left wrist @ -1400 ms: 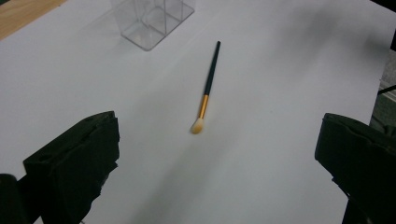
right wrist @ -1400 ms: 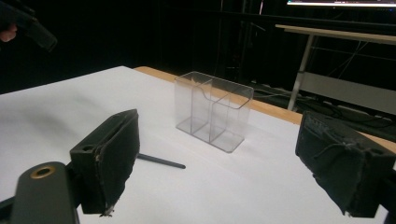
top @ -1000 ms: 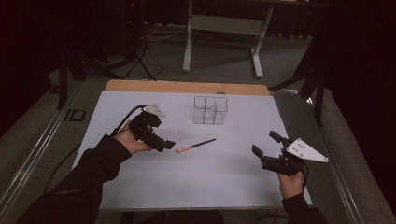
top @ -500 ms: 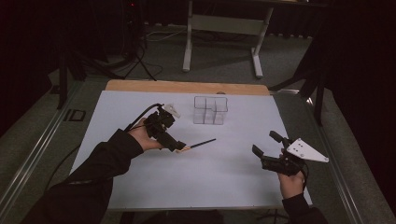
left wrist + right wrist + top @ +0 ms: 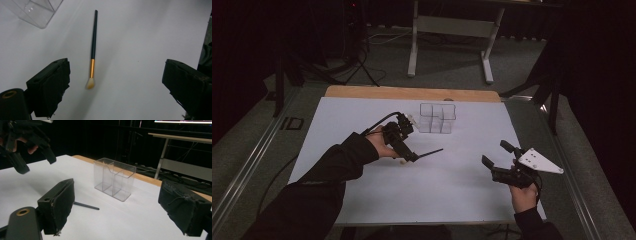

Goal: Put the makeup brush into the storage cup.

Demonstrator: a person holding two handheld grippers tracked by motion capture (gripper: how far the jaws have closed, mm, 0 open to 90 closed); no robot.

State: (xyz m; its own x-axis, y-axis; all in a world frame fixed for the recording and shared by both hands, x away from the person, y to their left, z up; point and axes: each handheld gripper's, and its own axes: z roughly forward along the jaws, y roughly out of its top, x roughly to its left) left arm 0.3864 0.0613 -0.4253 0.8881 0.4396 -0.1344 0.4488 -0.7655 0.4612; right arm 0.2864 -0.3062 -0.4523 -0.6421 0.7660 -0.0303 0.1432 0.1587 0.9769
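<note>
Sleeve and hand come in at the left of the high view, carrying the left claw (image 5: 409, 156) low over the white surface (image 5: 362, 115), right above the bristle end of the makeup brush (image 5: 430, 152). In the left gripper view the brush (image 5: 93, 47) lies flat on the sheet between the two black jaws but nearer the left one, bristles toward the camera, dark handle running away toward the clear organizer (image 5: 37, 12). The jaws stand spread and have just been closing a little, with the brush between them and neither pad touching it yet.

The step in hand looks like the pickup. To do it well, the claw should shift so the brush sits midway between the pads, then come down until the pad tips nearly meet the sheet, and close across the gold ferrule or the handle just past it, not on the soft bristles. A squeeze square to the handle should keep the thin stick from rolling or pivoting out.

Farther right, the clear organizer (image 5: 438, 118) stands upright near the far edge, apart from the brush. At the right, the right claw (image 5: 495, 154) hovers well clear, jaws spread with nothing between them.
</note>
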